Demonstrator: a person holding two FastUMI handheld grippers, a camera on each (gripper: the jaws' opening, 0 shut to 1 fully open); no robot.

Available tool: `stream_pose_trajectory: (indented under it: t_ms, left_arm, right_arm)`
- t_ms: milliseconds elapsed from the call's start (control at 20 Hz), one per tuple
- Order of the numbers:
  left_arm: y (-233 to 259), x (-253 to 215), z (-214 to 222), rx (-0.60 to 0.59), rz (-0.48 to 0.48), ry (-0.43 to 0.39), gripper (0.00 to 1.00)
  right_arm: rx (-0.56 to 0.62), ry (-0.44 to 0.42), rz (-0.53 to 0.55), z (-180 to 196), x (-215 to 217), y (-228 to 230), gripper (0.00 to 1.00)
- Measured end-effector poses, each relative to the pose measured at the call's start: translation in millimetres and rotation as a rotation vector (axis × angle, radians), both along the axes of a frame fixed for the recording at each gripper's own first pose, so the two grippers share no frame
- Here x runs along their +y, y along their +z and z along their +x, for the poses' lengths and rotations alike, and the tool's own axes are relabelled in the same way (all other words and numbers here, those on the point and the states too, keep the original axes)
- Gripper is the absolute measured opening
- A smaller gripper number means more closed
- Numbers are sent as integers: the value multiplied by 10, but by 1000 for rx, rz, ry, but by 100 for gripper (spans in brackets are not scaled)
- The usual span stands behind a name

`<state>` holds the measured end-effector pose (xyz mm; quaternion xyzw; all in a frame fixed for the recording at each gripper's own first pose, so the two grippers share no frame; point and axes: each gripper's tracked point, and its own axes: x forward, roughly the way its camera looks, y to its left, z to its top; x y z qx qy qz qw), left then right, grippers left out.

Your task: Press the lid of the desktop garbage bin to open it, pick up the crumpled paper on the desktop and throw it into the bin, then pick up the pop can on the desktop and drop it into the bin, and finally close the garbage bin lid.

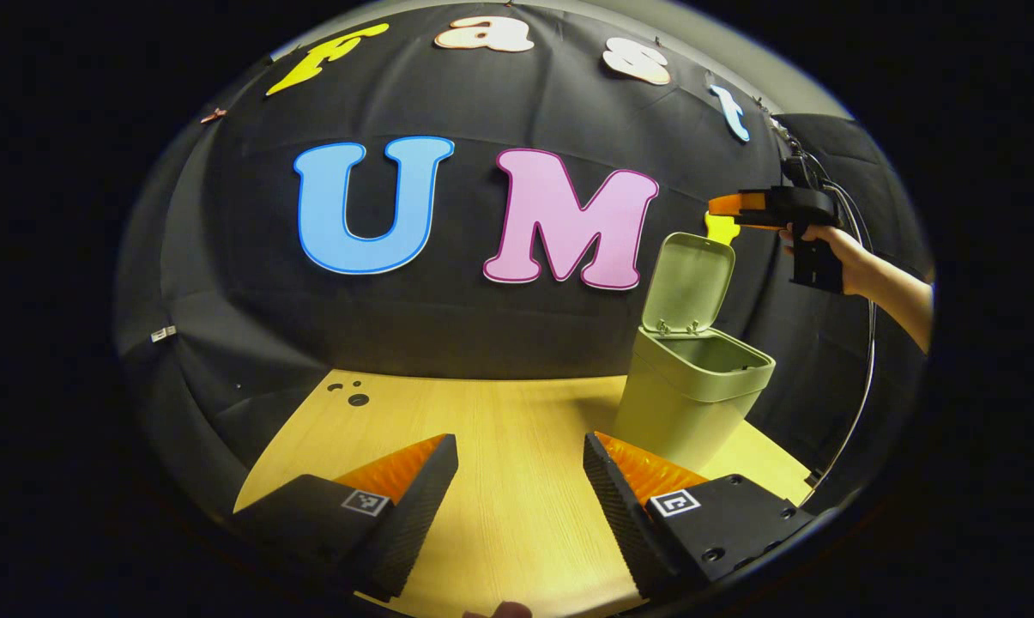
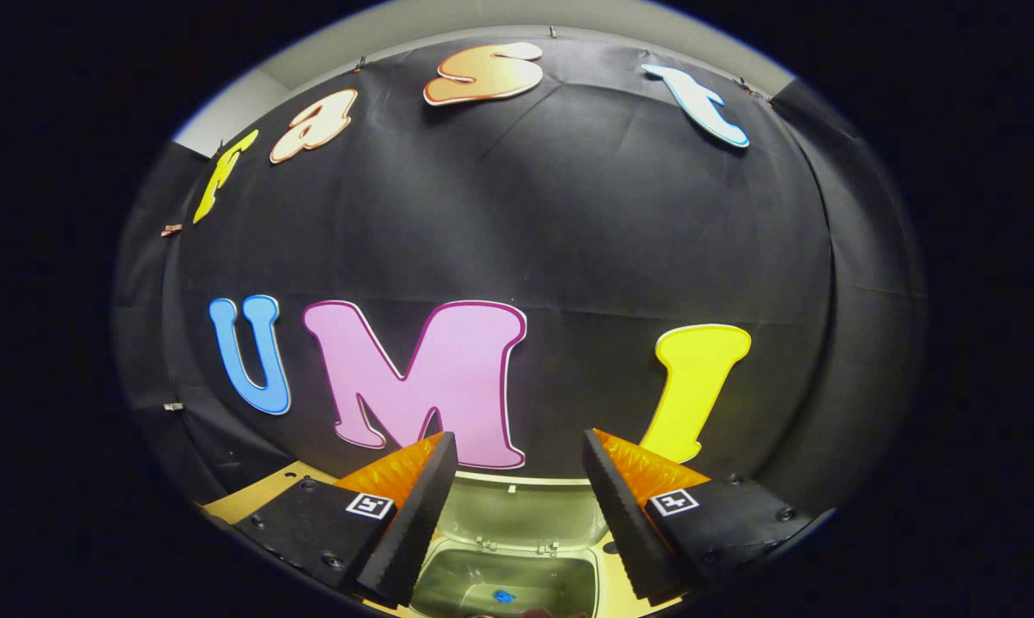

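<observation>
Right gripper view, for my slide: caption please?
Open claw poised above the open bin, lid raised.

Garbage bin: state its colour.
Pale green, body and raised lid alike; the garbage bin shows best in the left gripper view.

We see a pale wooden tabletop (image 1: 517, 481) with a fine straight grain, lit warm yellow. Near its far left corner we find a few small dark round holes (image 1: 358, 399). Behind it hangs the black cloth wall (image 1: 482, 283), creased in places. Above the cloth we make out a strip of plain grey wall (image 2: 482, 26).
</observation>
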<state>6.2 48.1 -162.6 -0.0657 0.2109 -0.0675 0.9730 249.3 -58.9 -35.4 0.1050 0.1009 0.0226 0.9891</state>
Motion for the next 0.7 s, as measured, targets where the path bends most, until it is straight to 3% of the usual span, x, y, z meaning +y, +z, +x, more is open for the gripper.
stream_pose_trajectory:
  t_ms: [400,700]
  left_arm:
    - [-1,51,-36,9,2,55,95]
    - [-17,-12,-63,19,6,52,94]
  right_arm:
    - [89,17,2,345,124,-425,92]
    - [127,35,44,265,153,-502,93]
